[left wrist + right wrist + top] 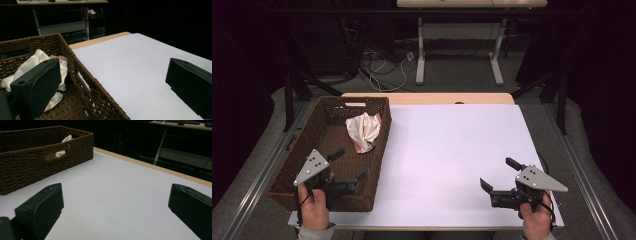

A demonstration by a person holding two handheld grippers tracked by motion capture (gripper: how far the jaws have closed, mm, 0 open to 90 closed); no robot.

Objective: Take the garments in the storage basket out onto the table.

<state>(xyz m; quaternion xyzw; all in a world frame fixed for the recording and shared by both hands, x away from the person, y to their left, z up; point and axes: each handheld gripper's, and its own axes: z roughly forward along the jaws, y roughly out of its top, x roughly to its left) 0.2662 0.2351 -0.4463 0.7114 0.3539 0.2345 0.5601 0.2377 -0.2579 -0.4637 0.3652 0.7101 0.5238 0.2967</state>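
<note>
A brown wicker basket (382,142) stands on the left part of the white table top (452,145). A crumpled cream and peach cloth (363,130) lies in its far half. My left gripper (351,163) hovers over the basket's near right corner, open, with nothing between its jaws. In the left gripper view the cloth (37,58) lies just beyond one jaw, inside the basket (85,75). My right gripper (497,173) is open and bare above the table's front right area. The right gripper view shows the basket (37,162) far off, the cloth (63,145) peeking over its rim.
A strip of wooden table edge (427,98) runs along the far side of the white top. Beyond it stand a desk with white legs (420,65) and loose cables (382,65) on the floor. Dark stands and curtains flank both sides.
</note>
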